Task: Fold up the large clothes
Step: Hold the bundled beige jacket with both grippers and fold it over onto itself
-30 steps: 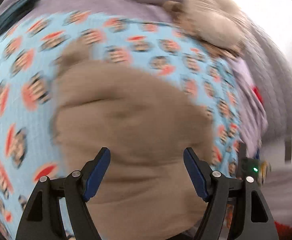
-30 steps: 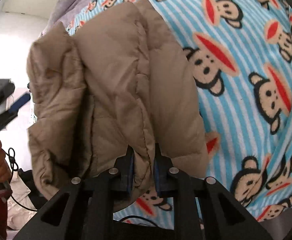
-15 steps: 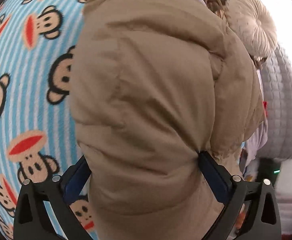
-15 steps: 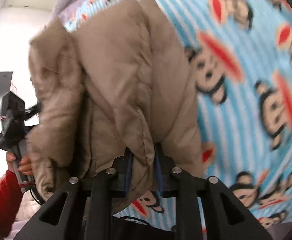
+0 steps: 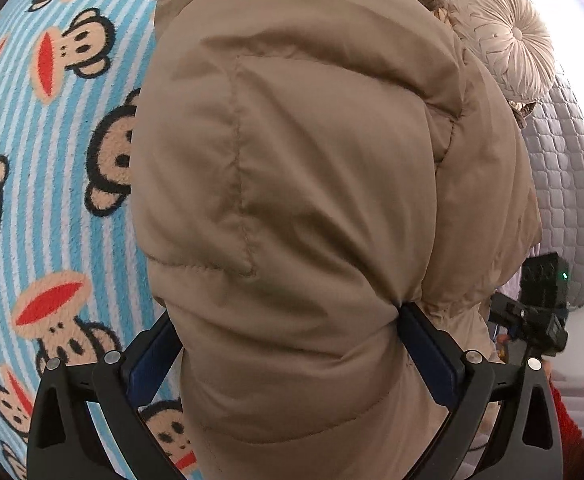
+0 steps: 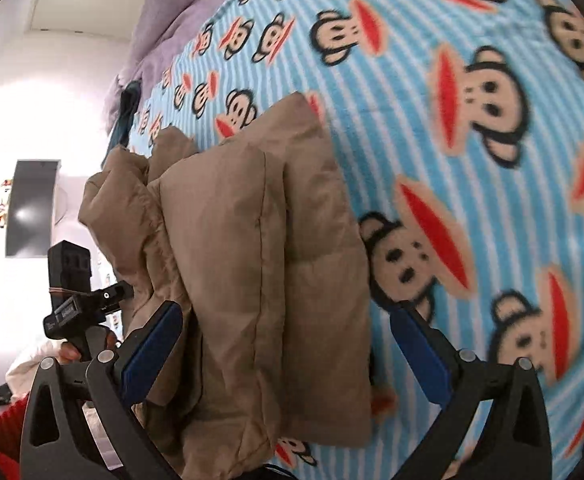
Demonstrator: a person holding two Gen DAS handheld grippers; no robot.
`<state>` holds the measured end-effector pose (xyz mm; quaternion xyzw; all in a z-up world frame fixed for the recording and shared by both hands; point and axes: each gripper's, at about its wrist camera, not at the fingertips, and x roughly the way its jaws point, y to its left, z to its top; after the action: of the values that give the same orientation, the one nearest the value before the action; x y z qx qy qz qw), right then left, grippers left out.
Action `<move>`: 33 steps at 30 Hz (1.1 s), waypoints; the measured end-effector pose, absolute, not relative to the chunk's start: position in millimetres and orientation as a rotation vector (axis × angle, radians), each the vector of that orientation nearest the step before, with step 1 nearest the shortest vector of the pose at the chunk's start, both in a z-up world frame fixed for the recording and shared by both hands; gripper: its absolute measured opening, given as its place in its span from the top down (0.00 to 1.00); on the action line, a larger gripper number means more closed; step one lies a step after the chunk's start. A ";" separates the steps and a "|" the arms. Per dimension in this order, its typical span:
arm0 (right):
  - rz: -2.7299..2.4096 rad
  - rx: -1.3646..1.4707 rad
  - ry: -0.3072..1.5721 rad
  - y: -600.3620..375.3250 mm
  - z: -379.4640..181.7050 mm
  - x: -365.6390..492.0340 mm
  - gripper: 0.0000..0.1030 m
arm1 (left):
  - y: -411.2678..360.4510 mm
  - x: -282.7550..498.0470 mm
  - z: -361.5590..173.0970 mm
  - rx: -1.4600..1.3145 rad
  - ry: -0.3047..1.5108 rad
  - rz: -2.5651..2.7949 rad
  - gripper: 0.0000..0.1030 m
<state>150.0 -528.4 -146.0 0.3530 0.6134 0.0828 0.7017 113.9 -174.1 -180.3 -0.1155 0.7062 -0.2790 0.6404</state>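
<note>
A tan puffer jacket (image 5: 300, 200) lies bunched and folded on a blue striped monkey-print blanket (image 5: 51, 160). My left gripper (image 5: 287, 344) stands open with a thick bulge of the jacket between its wide-spread blue pads (image 5: 428, 344), which press into its sides. In the right wrist view the folded jacket (image 6: 259, 272) lies on the blanket (image 6: 472, 160). My right gripper (image 6: 283, 340) is open, its fingers spread to either side of the jacket's near end. The left gripper's body (image 6: 75, 296) shows at the left.
A round beige pleated cushion (image 5: 504, 32) and a grey quilted cover (image 5: 564, 200) lie beyond the jacket. A lilac blanket (image 6: 163, 32) lies at the bed's far end. A dark wall screen (image 6: 31, 208) hangs at left. A red sleeve (image 5: 572, 440) shows.
My right gripper has let go of the jacket's edge and opened wide. My left gripper has moved in close, with the jacket bulk now between its open fingers.
</note>
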 end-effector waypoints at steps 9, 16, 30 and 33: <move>0.301 0.867 1.490 -498.6 -201.3 181.8 0.00 | -175.4 116.9 -190.3 -0.293 1.595 -0.636 0.01; 0.328 0.993 1.486 -485.3 -204.7 189.5 0.26 | -179.3 108.6 -176.0 -0.259 1.555 -0.686 0.05; 0.388 0.996 1.312 -413.7 -127.7 199.0 0.51 | -125.8 143.5 -119.4 -0.364 1.388 -0.800 0.05; 0.420 0.979 1.289 -383.4 -122.2 222.2 0.51 | -97.4 162.0 -106.0 -0.356 1.346 -0.770 0.05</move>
<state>222.2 -383.4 -122.2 0.4343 0.5719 0.1863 0.6705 162.0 -97.4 -106.0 -0.1599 0.6042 -0.3458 0.6999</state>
